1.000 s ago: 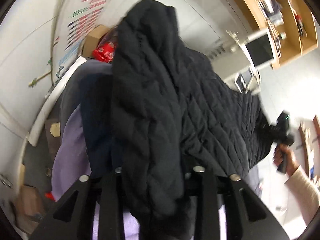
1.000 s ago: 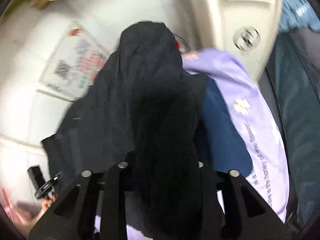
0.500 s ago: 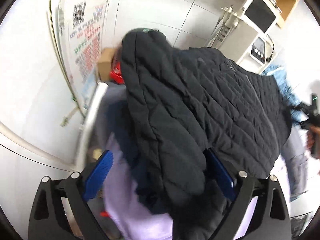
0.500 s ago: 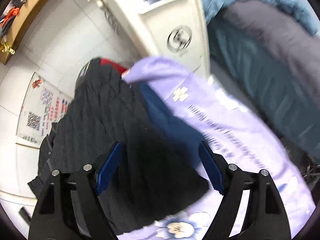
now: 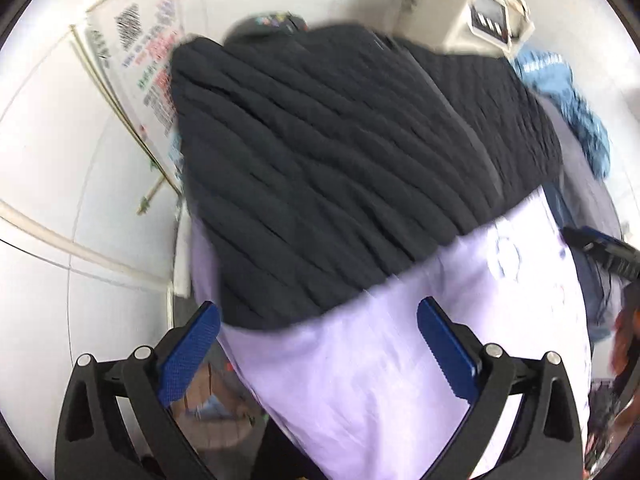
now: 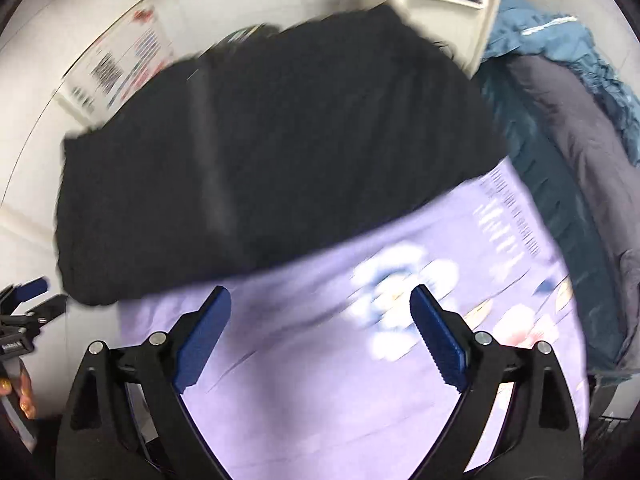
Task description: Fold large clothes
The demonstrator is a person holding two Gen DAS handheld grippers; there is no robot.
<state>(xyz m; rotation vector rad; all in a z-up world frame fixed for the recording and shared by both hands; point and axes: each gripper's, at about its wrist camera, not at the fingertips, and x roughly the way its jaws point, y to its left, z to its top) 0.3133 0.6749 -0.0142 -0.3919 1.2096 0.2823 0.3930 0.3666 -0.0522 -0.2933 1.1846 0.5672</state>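
Quilted black jacket (image 5: 340, 168) lay folded in a heap on a lilac printed sheet (image 5: 380, 380), filling the left wrist view from 9 to 2 o'clock. Left gripper (image 5: 318, 344) hung at 6 o'clock, jaws spread wide, blue pads clear of the cloth and holding nothing. Right gripper (image 6: 320, 332) likewise stood wide apart and empty over the sheet, the jacket at its 12 o'clock. Blue-grey bedding (image 6: 568, 128) lay at 3 o'clock, beside the jacket.

Jacket (image 5: 340, 168) lies on the sheet (image 5: 400, 380) — clothes pile (image 6: 560, 128) (heaped) to its right.
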